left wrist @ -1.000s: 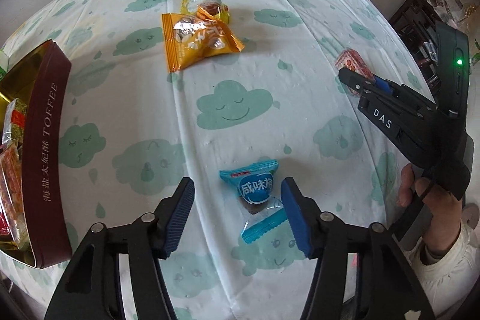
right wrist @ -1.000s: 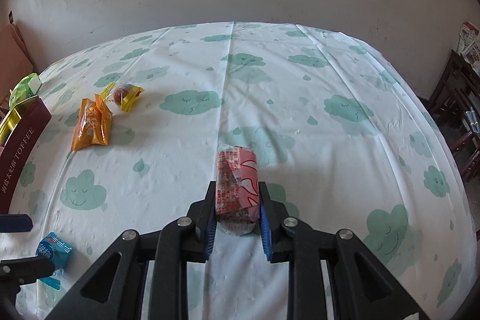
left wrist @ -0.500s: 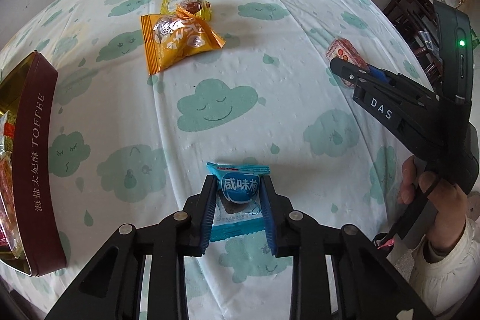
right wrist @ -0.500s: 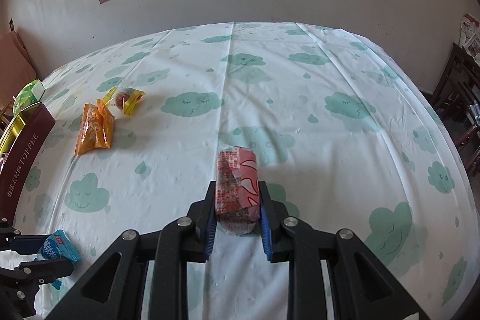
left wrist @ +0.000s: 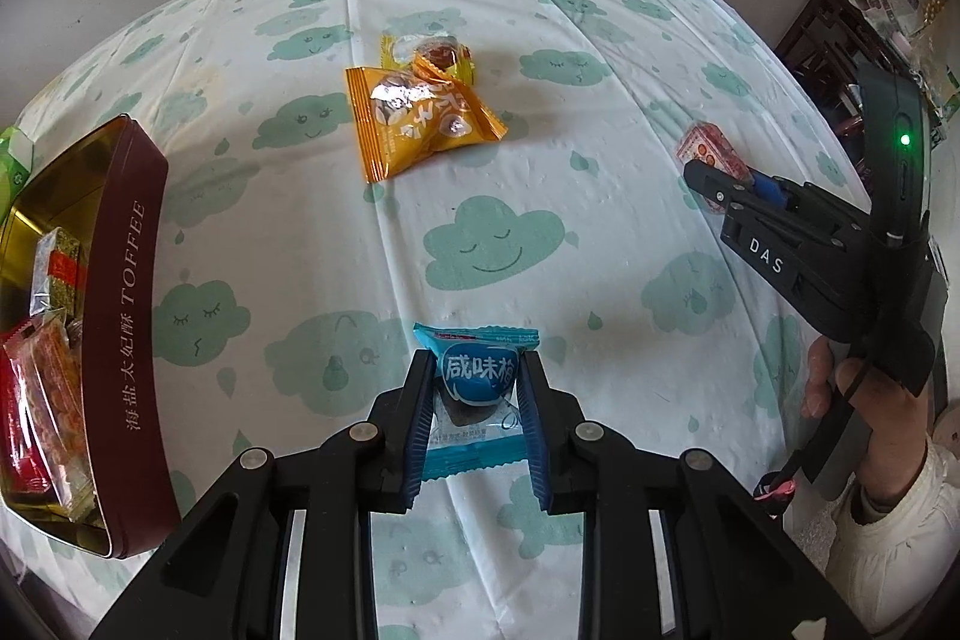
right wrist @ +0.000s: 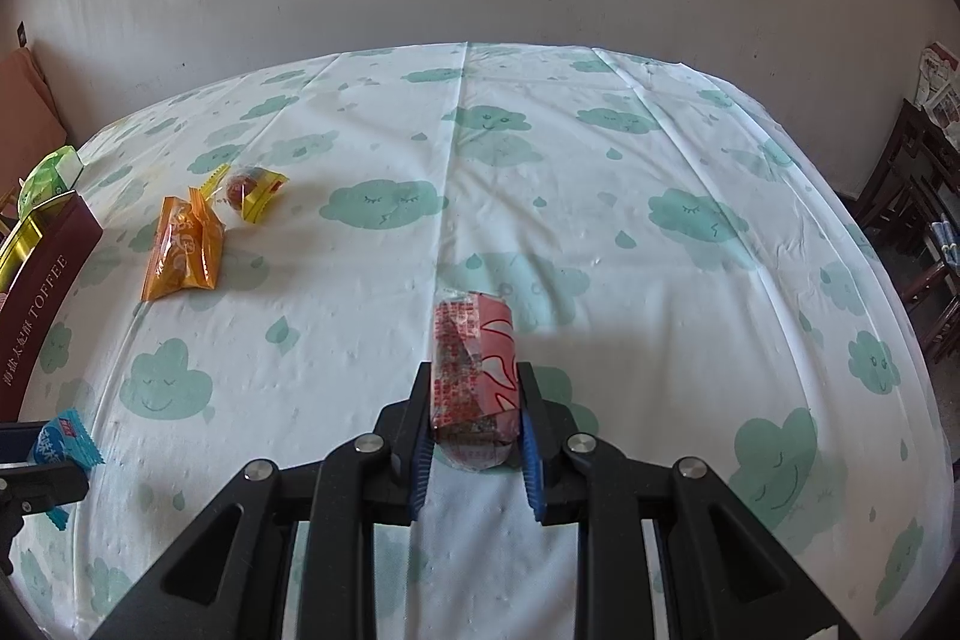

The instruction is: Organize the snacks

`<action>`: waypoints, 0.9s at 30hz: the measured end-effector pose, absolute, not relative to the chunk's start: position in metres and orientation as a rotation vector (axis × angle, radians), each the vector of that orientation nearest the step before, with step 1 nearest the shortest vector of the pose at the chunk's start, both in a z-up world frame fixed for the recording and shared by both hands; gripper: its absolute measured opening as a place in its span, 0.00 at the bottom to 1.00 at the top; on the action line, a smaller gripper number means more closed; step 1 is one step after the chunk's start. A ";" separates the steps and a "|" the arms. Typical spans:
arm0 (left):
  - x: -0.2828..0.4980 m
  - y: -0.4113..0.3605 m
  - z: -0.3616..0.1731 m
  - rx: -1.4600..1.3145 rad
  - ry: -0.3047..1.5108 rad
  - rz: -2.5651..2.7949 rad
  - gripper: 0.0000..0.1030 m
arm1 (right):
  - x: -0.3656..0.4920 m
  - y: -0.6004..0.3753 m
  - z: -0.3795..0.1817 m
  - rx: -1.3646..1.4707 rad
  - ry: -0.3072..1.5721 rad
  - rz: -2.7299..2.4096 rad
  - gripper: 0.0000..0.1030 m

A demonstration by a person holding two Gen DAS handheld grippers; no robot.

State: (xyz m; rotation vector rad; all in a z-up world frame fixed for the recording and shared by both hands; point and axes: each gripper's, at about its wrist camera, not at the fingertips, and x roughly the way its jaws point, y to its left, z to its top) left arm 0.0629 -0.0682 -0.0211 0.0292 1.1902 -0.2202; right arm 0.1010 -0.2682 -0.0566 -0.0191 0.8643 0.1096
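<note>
Tin [left wrist: 129, 316] marked TOFFEE sits at the table's [left wrist: 600, 280] left edge, one tin, several wrapped snacks inside. A second ago the left hand-held gripper [left wrist: 477, 382] stood open around the one blue candy [left wrist: 477, 370]; now its pads clamp it. Farther back lie one orange packet [left wrist: 420, 124] and one yellow-wrapped sweet [left wrist: 435, 53], touching. At right, the right hand-held gripper [right wrist: 474, 400] pinches the one red snack [right wrist: 474, 364] as before, unmoved. Two hand-held grippers, four loose snacks.
</note>
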 end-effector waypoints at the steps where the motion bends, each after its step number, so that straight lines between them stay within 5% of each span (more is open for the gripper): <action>1: 0.063 -0.065 -0.018 0.027 1.184 -0.215 0.23 | 0.101 -0.269 -0.057 -0.018 0.864 0.110 0.24; 15: 0.091 0.046 0.041 -0.011 1.024 -0.005 0.23 | 0.101 -0.268 -0.056 -0.025 0.865 0.106 0.24; 27: 0.136 0.174 0.027 -0.027 1.032 0.222 0.23 | 0.100 -0.268 -0.057 -0.028 0.864 0.105 0.24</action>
